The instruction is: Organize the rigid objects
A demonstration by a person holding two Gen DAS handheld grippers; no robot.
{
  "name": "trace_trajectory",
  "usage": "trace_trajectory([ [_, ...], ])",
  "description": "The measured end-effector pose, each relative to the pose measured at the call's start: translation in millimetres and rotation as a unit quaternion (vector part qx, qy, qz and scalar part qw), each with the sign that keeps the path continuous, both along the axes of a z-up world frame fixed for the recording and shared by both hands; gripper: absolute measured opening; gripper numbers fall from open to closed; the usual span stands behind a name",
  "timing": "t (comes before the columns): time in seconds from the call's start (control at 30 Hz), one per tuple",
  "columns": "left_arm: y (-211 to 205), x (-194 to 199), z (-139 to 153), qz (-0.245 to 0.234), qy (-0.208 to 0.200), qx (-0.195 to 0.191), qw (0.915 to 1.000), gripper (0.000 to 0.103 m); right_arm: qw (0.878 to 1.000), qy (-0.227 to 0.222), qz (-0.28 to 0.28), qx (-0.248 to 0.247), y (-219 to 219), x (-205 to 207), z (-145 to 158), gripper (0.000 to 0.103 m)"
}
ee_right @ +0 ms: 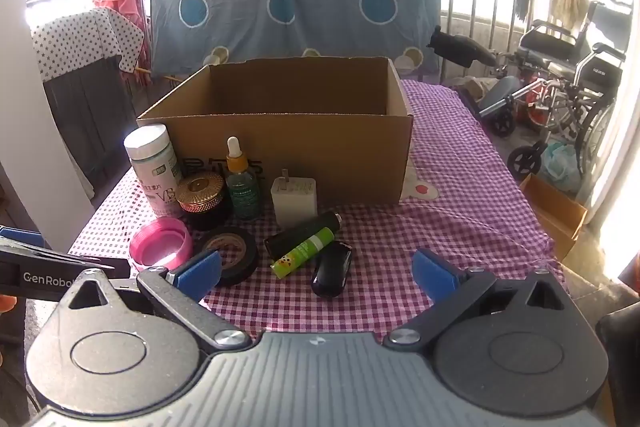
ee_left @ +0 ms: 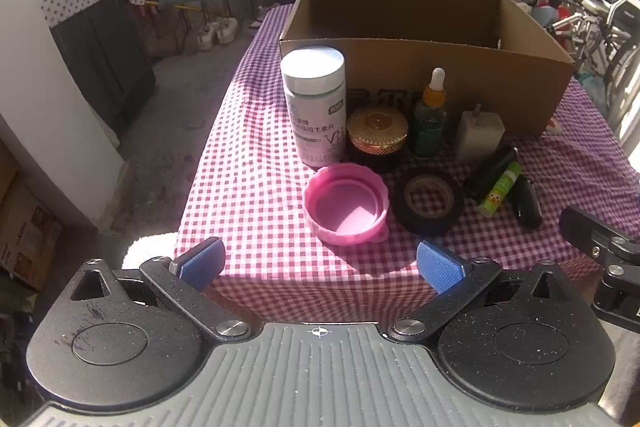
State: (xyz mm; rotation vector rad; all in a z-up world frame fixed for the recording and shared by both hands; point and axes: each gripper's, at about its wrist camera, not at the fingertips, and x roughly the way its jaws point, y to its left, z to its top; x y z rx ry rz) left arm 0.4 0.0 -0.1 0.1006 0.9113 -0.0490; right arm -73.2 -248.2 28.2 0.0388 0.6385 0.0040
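An open cardboard box (ee_left: 520,75) (ee_right: 296,163) stands on the checked table. In front of it are a white vitamin bottle (ee_left: 314,107) (ee_right: 154,171), a gold-lidded jar (ee_left: 377,137) (ee_right: 201,197), a dropper bottle (ee_left: 431,115) (ee_right: 241,183), a white charger (ee_left: 478,139) (ee_right: 294,201), a pink lid (ee_left: 346,209) (ee_right: 160,241), a black tape roll (ee_left: 428,201) (ee_right: 234,253), a green glue stick (ee_left: 500,193) (ee_right: 302,255), a black tube (ee_right: 302,233) and a black oval object (ee_right: 331,269). My left gripper (ee_left: 320,267) is open and empty, short of the pink lid. My right gripper (ee_right: 316,273) is open and empty near the front edge.
The table wears a pink checked cloth (ee_right: 460,211). A wheelchair (ee_right: 560,95) and a small carton (ee_right: 554,215) stand to the right. A dark cabinet with a dotted cover (ee_left: 96,39) stands to the left. A blue sheet (ee_right: 288,7) hangs behind.
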Motion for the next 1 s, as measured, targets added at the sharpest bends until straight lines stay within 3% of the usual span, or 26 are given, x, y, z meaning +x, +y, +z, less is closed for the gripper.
trace_trajectory([
  [1.0,4,0,-6,0.007,-0.001,0.003,1.0,0.102,1.0,0.014,0.013,-0.002,8,3,0,0.103],
])
